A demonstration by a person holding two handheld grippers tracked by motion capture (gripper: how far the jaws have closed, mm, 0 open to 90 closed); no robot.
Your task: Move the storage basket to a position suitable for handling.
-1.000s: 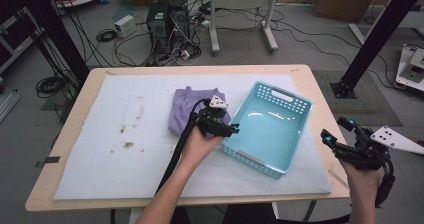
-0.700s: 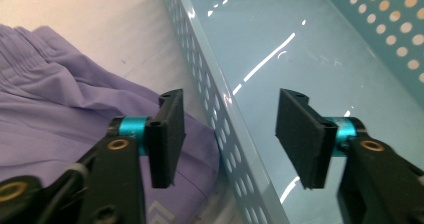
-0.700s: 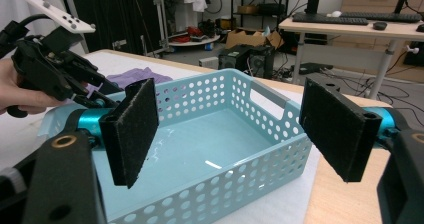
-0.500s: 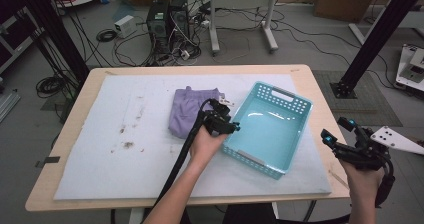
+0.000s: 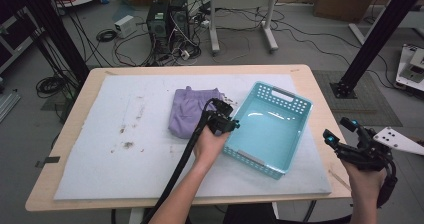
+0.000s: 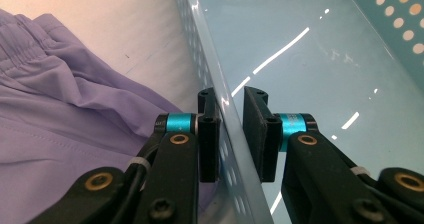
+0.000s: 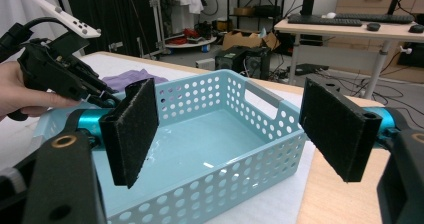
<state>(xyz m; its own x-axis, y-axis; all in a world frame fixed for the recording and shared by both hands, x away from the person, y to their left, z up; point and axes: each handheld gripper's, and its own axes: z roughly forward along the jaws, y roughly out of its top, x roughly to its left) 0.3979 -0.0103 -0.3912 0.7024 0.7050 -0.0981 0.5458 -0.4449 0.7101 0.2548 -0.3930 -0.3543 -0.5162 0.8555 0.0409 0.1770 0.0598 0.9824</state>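
Observation:
A light blue perforated basket [image 5: 250,159] stands on the white mat, right of centre. A folded purple garment [image 5: 187,114] lies flat just left of it. My left gripper [image 5: 230,124] sits astride the basket's near-left wall [image 6: 220,99]. One jaw is outside by the garment [image 6: 75,109], the other inside, and they are closed to the wall's width. My right gripper [image 5: 339,129] hovers off the table's right edge. It stands wide open and empty, facing the basket [image 7: 215,139]. The left gripper [image 7: 55,79] and a strip of the garment [image 7: 130,76] appear beyond it.
The white mat [image 5: 115,169] covers most of the wooden table [image 5: 320,99], with a few dark stains [image 5: 127,144] at the left. Computers, cables and a desk stand on the floor beyond the far edge.
My left gripper has slid right from over the garment's edge onto the basket's near-left wall. The right gripper and the basket have stayed where they were.

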